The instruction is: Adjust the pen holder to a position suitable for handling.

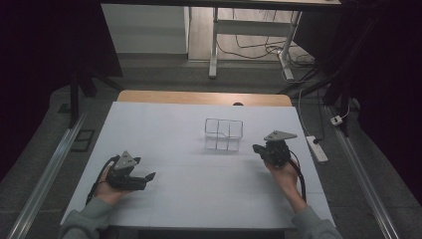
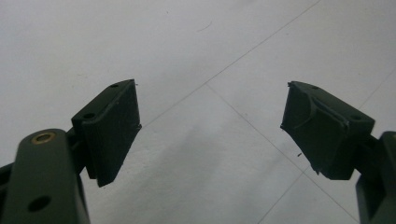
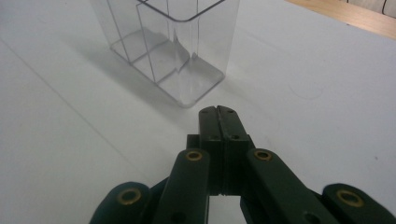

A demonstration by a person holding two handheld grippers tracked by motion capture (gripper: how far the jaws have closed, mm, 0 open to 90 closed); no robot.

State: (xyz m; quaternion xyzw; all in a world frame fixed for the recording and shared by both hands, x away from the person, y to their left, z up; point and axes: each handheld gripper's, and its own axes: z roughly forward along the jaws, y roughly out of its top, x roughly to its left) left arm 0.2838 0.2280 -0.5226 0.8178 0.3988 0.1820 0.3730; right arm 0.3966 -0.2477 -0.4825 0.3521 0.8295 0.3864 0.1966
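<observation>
On the white table [image 1: 199,199] a clear divided container [image 1: 224,134] stands near the far middle, empty. Left gripper [image 1: 144,177] rests near the front left, jaws spread wide. Right gripper [image 3: 218,112], just beside the container, is clenched on nothing.

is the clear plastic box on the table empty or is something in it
Empty: through the clear plastic box only its dividers and the white table show.

The right gripper [image 3: 218,109], jaws pressed together, sits near a clear divided container [image 3: 187,51].
</observation>
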